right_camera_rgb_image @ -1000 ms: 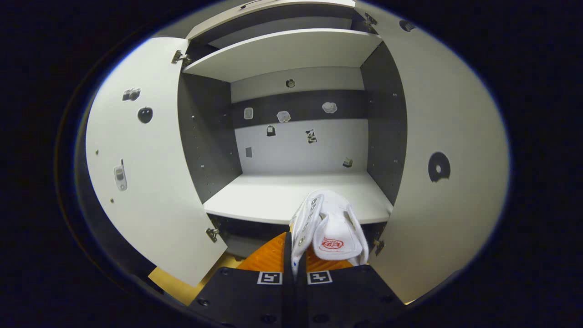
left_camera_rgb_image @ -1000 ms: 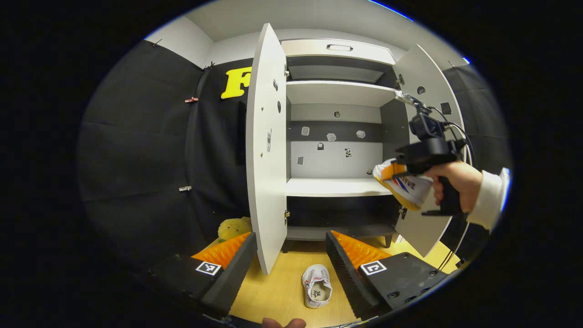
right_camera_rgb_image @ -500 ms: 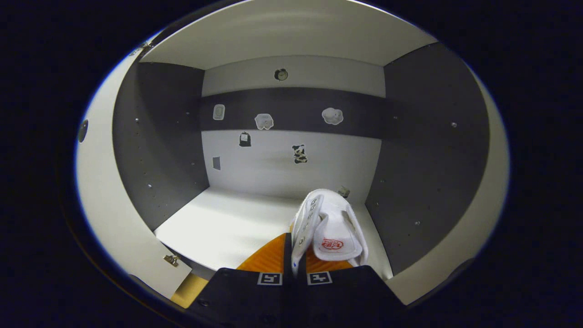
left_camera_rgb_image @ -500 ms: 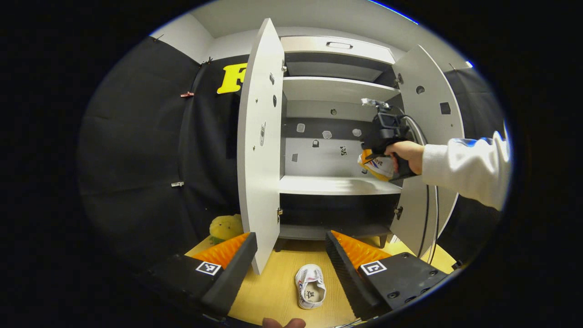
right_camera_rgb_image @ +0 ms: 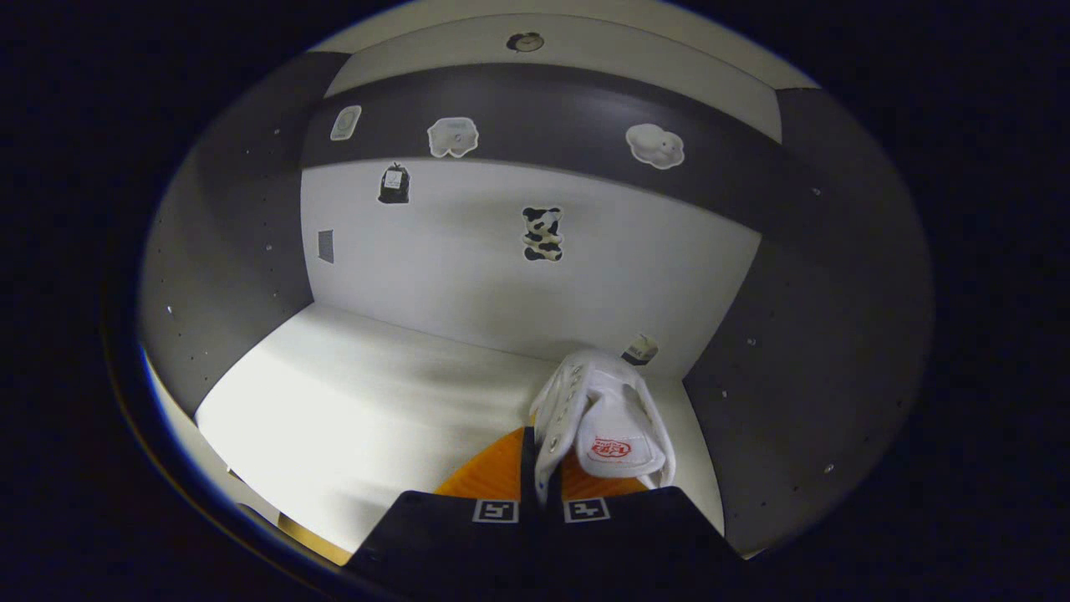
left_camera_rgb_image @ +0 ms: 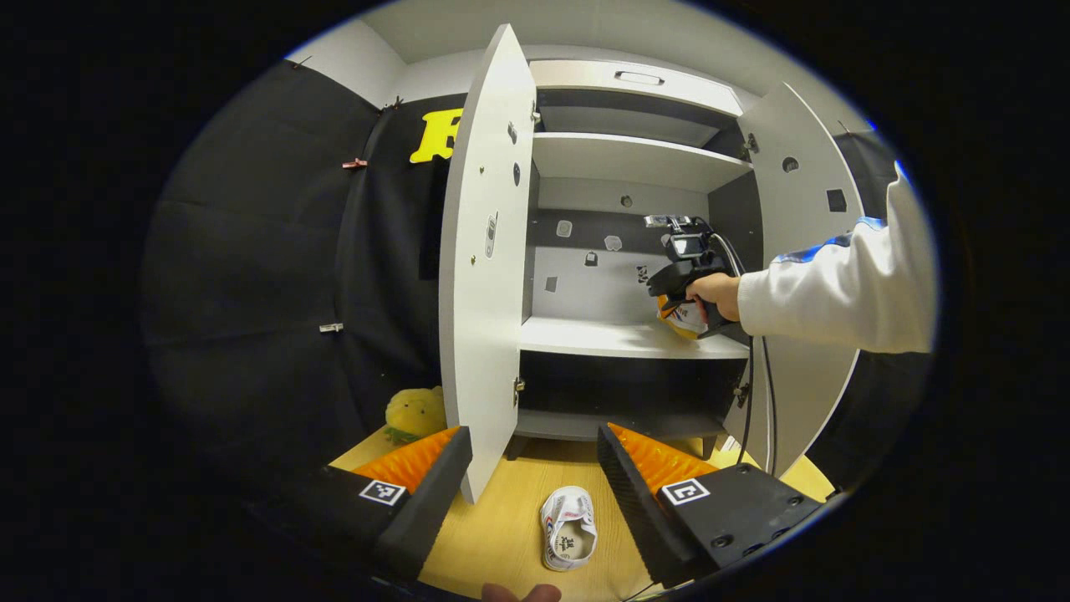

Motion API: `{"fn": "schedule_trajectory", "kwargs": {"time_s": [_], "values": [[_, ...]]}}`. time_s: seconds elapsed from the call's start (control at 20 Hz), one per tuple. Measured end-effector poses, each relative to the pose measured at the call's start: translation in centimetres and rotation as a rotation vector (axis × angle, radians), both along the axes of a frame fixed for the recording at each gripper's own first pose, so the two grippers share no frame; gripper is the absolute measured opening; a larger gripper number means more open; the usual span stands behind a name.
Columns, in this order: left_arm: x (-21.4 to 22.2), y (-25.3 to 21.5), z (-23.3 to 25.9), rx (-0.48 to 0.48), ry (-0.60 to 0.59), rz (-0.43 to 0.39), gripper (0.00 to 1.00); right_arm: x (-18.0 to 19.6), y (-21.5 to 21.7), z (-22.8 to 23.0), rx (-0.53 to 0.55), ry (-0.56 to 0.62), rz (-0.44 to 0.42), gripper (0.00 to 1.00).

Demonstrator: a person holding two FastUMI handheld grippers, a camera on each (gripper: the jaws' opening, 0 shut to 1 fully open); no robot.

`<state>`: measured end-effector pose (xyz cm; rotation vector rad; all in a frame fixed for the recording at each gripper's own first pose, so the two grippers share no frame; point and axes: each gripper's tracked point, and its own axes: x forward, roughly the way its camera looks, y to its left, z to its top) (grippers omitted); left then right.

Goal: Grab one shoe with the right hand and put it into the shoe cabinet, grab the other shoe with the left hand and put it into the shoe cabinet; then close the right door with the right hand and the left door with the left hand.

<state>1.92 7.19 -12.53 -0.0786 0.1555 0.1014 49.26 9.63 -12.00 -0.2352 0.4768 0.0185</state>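
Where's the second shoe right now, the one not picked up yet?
In the left gripper view, the second shoe lies on the wooden floor before the open cabinet, between the left gripper fingers.

- The left door (left_camera_rgb_image: 485, 276) stands edge-on before the left gripper (left_camera_rgb_image: 535, 481), narrowing the opening.
- The middle shelf (right_camera_rgb_image: 351, 418) lies bare leftward (right corner taken by the held shoe (right_camera_rgb_image: 606, 422)).

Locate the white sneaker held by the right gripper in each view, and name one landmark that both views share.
Left gripper view: the white sneaker sits right of centre, just above the cabinet's white middle shelf, at the right gripper held by a hand.
Right gripper view: bottom centre, the sneaker is pinched between the gripper's fingers above the same shelf.
Shared landmark: the black-and-white cow sticker on the back wall.
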Motion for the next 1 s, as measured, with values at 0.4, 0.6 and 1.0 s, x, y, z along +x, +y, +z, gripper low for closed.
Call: {"fn": "schedule_trajectory", "kwargs": {"time_s": [0.4, 0.6, 1.0], "values": [[0.3, -0.2, -0.4, -0.007, 0.007, 0.001, 0.95, -0.3, 1.3, -2.1, -0.024, 0.044, -0.004, 0.17], [0.4, -0.5, -0.6, -0.011, 0.008, -0.012, 0.95, -2.3, 2.5, -1.4, 0.021, 0.034, 0.026, 0.60], [0.0, -1.2, -0.9, 0.008, 0.000, -0.036, 0.95, -8.3, 1.8, 4.2, 0.088, -0.166, 0.010, 0.98]]}}
